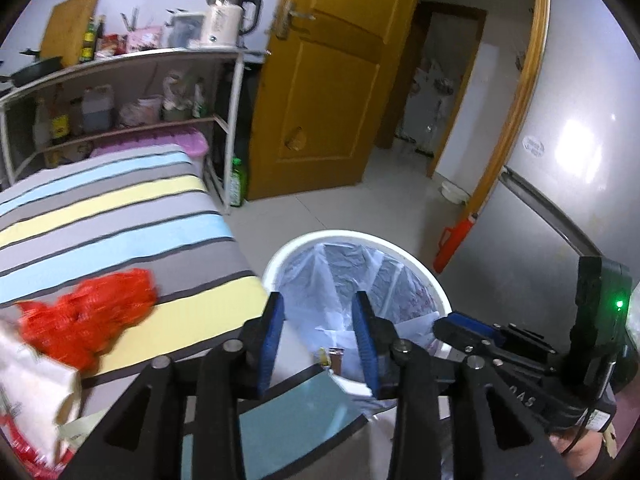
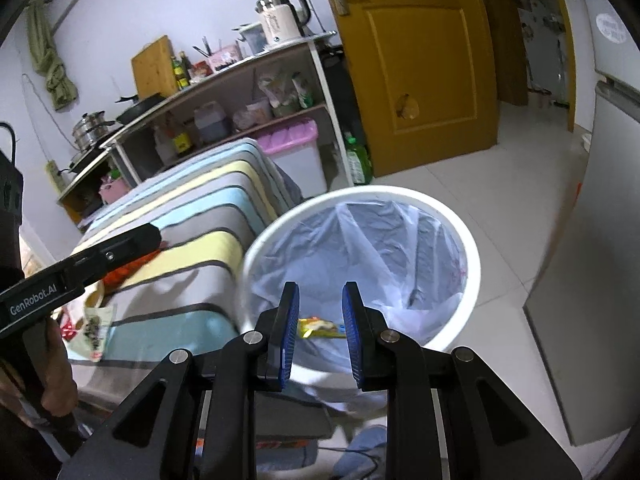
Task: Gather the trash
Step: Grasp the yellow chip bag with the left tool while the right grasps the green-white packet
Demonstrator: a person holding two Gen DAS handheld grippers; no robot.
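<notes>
Left wrist view, items by size. Striped bedcover (image 1: 120, 216): grey, blue and yellow bands, fills the left half. Wooden door (image 1: 328, 80): yellow-brown, standing ajar behind. Shelf rack (image 1: 120, 92): white frame, behind the bedcover, carrying a kettle (image 1: 228, 20) on top. White bin (image 1: 436, 288): on the floor just beside the bedcover's edge, lined with a clear plastic bag (image 1: 340, 276); paper scraps and a small wrapper lie inside. Red mesh bag (image 1: 88, 316): crumpled, lying on the bedcover at the left. Left gripper (image 1: 320, 344): over the bin's near rim, jaws moderately apart, nothing between the blue pads. Right gripper (image 1: 468, 328): seen from the side at the bin's right rim.

Right wrist view. Same bin (image 2: 472, 264), near centre. Right gripper (image 2: 320, 332): above the bin's near rim, jaws narrowly parted, pads not pressing on anything. Yellow snack wrapper (image 2: 320, 326): lies in the bin, seen through the gap. Printed packet (image 2: 94, 332): on the bedcover, lower left.
</notes>
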